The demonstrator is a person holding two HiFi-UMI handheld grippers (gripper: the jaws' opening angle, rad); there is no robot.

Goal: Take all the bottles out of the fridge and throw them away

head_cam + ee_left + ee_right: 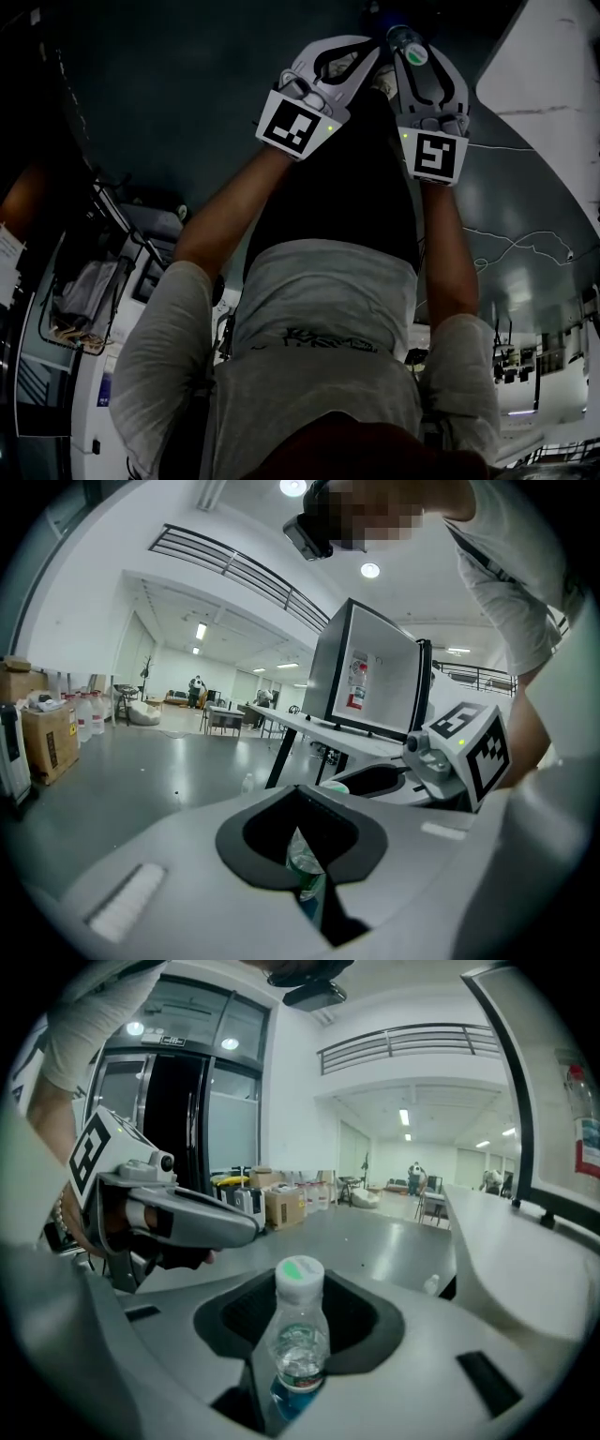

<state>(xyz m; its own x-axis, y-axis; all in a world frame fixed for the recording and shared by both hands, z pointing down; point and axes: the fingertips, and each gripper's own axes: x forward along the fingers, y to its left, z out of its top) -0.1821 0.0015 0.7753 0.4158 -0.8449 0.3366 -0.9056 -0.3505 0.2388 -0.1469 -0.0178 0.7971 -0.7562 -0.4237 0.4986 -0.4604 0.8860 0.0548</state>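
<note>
My right gripper is shut on a clear plastic bottle with a white and green cap, standing upright between its jaws. In the head view that cap shows at the tip of the right gripper. A second clear bottle sits low in the narrow gap of my left gripper, which is shut on it; only part of the bottle shows. The left gripper is close beside the right one, in front of the person's body. The white fridge stands on a table behind them.
A long white table carries the fridge, and another small bottle lies on the grey floor beside its leg. Cardboard boxes and water jugs stand by the far wall. A white edge is close at the right.
</note>
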